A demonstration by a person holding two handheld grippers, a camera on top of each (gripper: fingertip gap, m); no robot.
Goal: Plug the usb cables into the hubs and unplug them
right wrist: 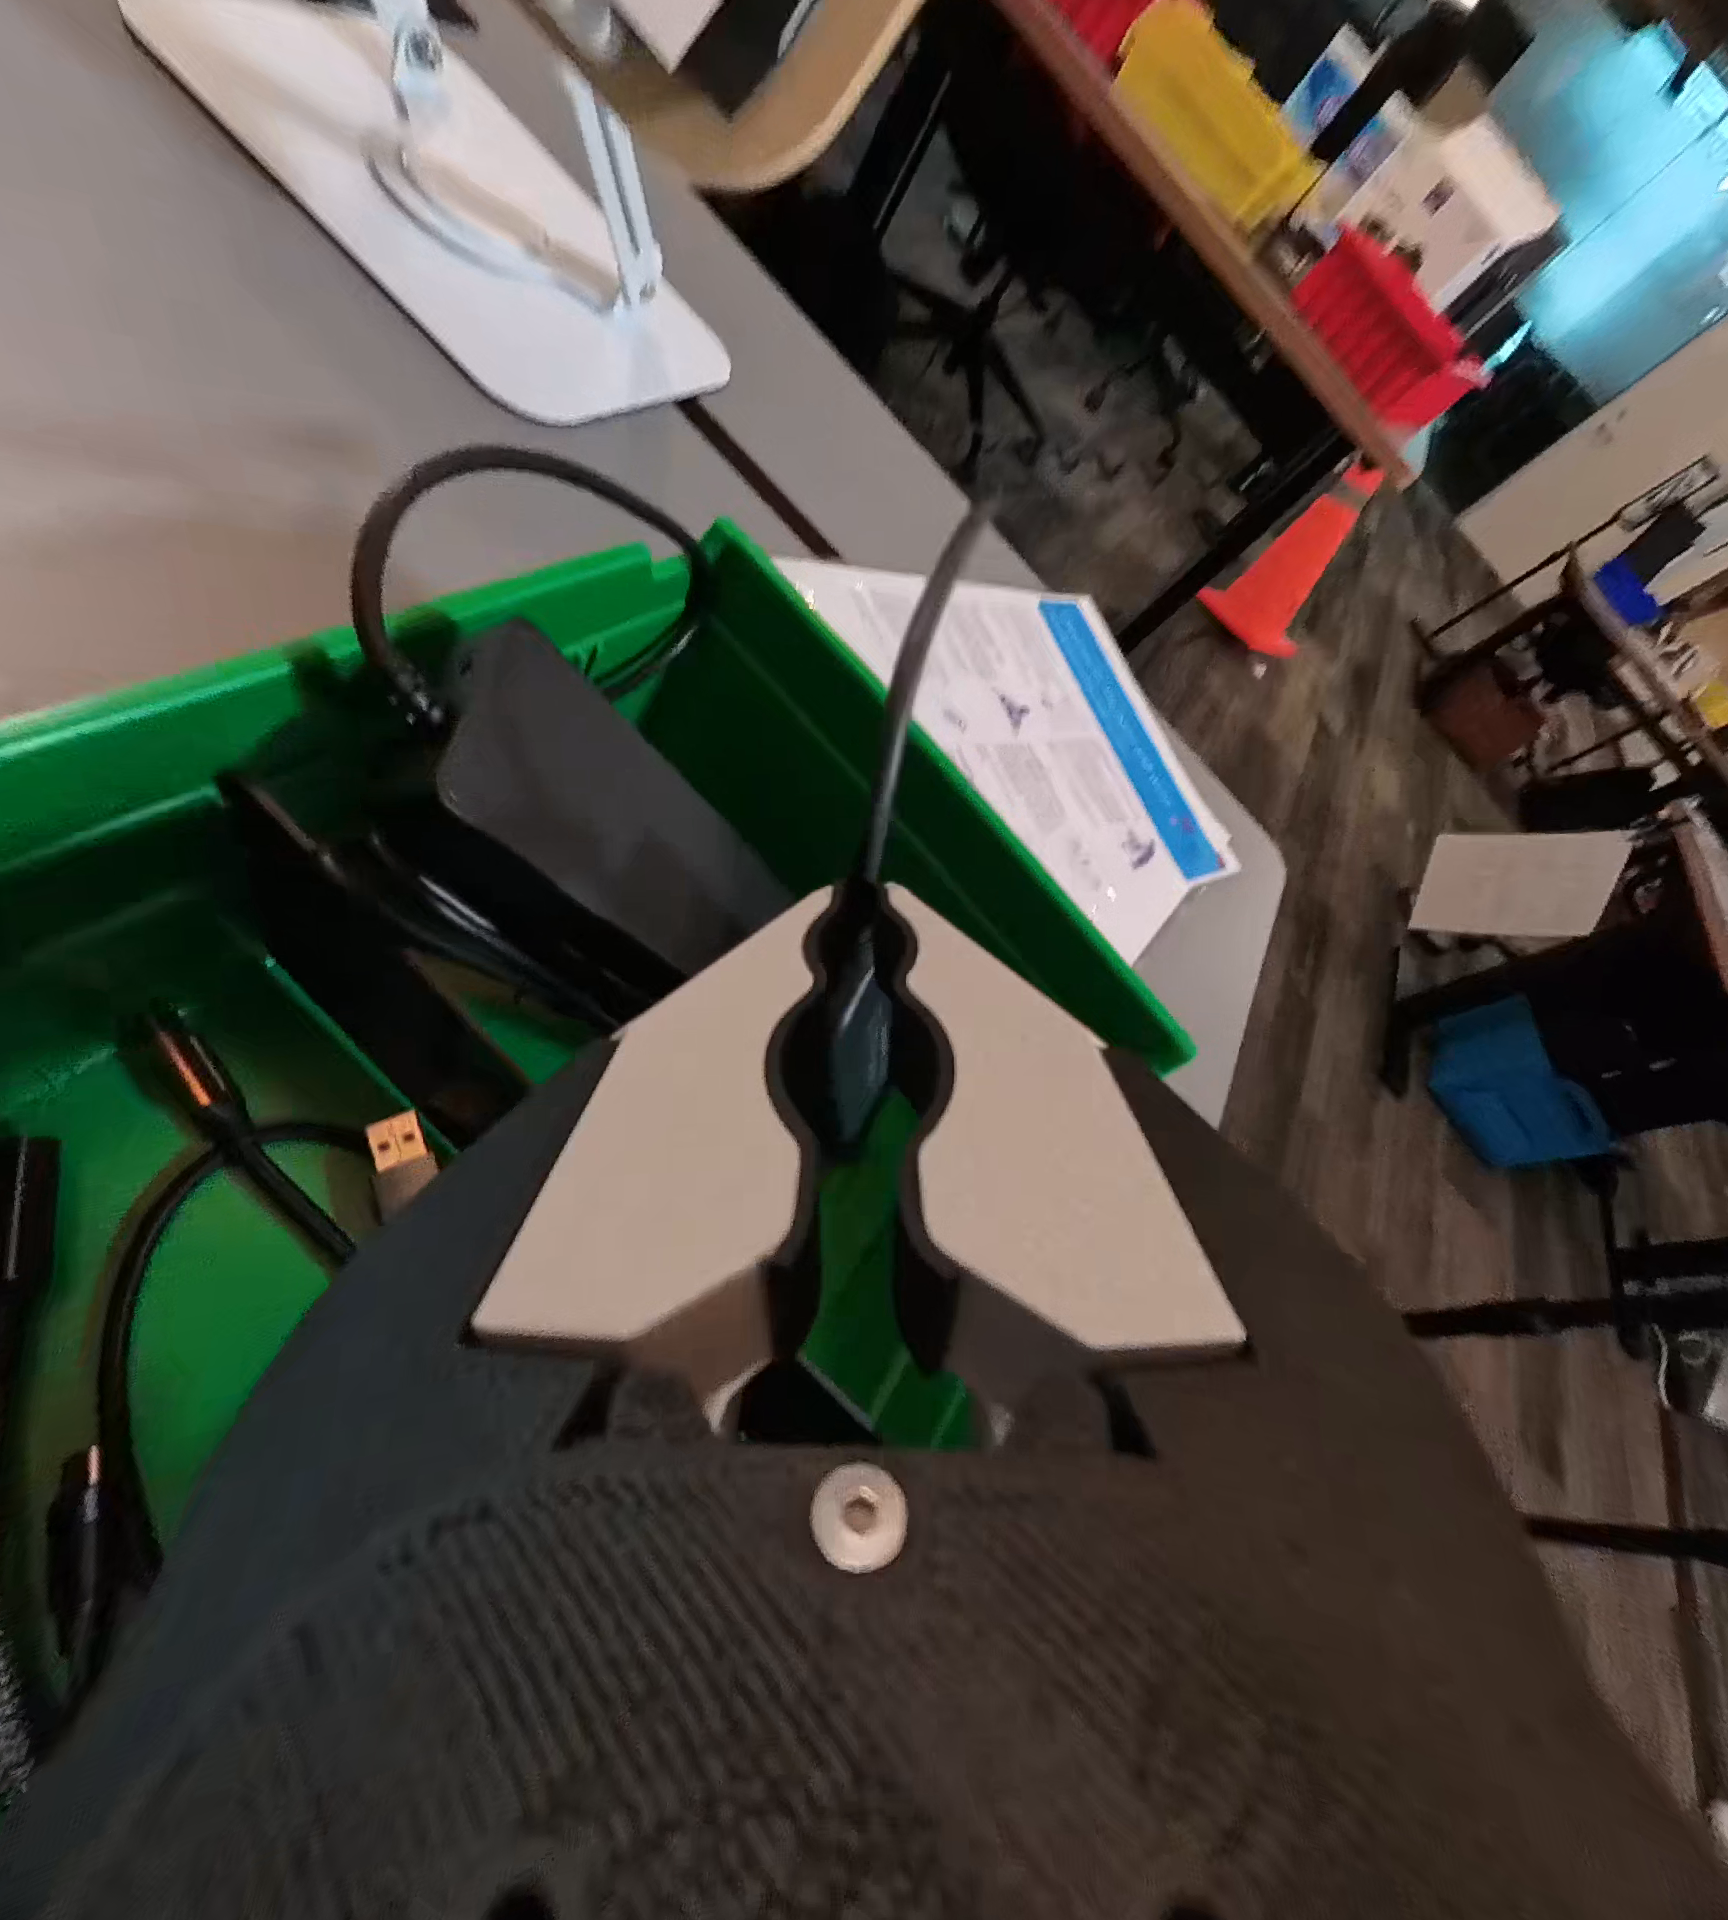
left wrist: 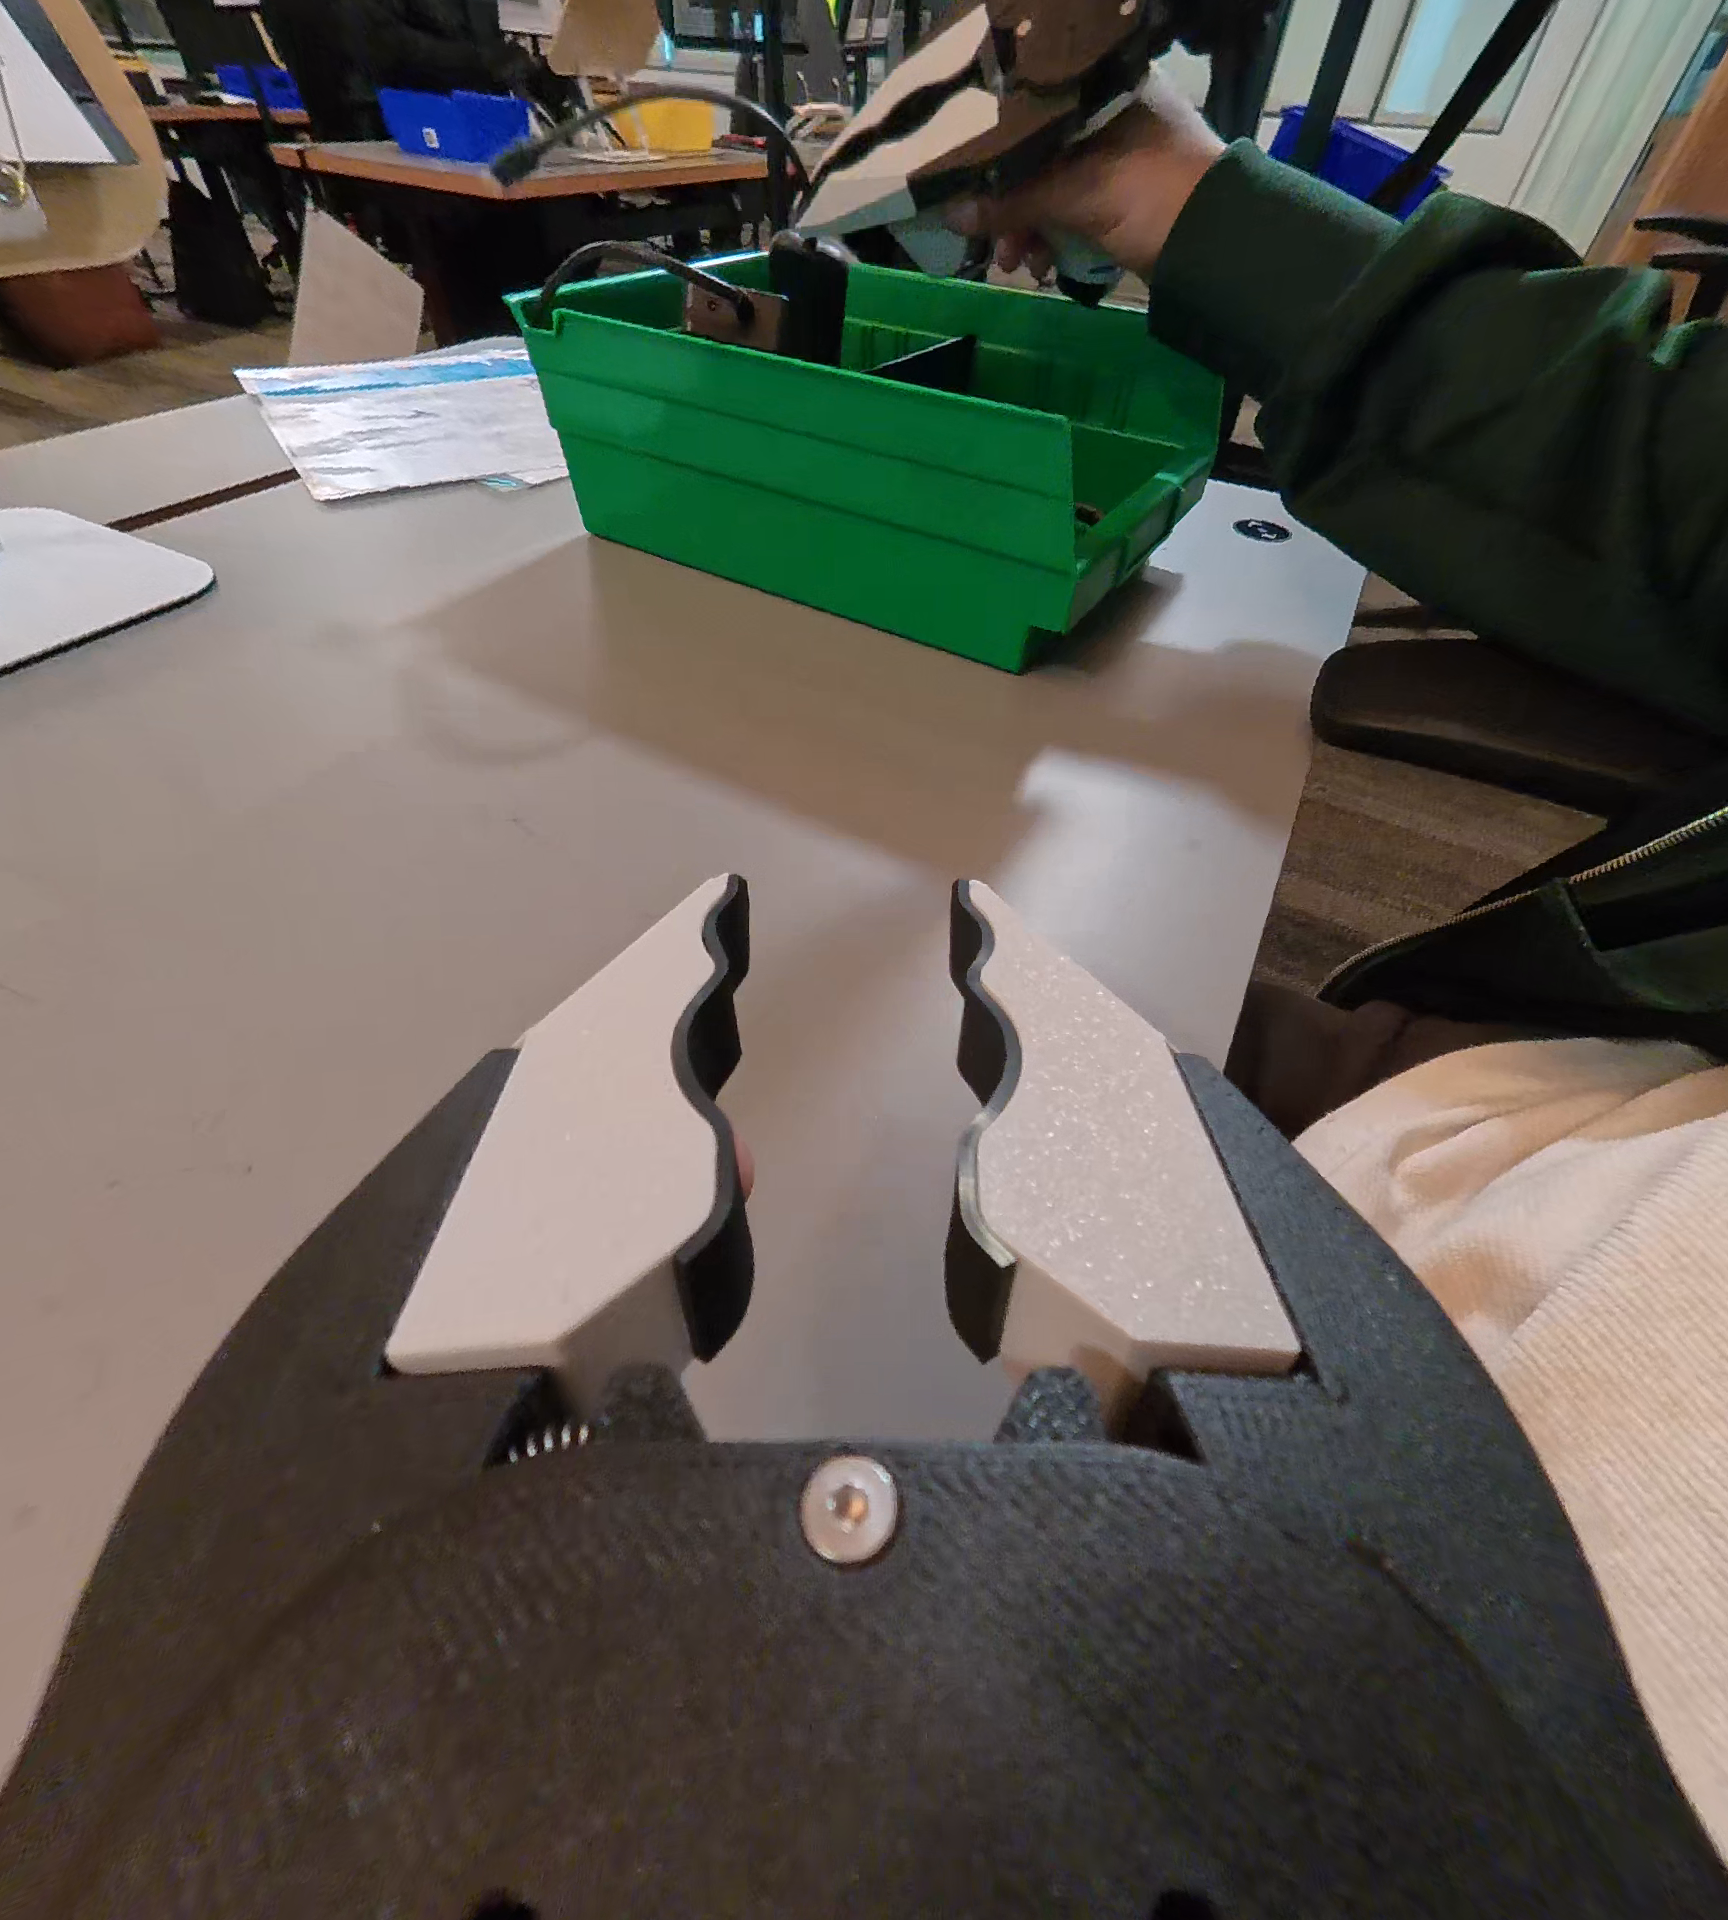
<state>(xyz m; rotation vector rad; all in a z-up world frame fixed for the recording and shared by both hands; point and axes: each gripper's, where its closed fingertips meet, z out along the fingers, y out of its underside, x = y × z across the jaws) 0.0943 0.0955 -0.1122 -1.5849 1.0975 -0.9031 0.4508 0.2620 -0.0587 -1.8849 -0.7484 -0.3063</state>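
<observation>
The left claw [left wrist: 847,902] hangs empty with a moderate gap between its fingers, low over the bare grey worktop [left wrist: 320,831]. The right claw [right wrist: 858,904] is clamped on the black plug of a thin black USB cable [right wrist: 855,1023], held above the green plastic bin [right wrist: 943,790]. The bin holds one black slab-shaped hub [right wrist: 590,800] and at least three loose cables. One laminated printed sheet [right wrist: 1047,748] lies beside the bin; its writing is not given here.

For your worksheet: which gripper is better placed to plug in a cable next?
Right. The right gripper is shut on a thin black cable's plug above the green plastic bin; the left gripper is open, empty.
</observation>
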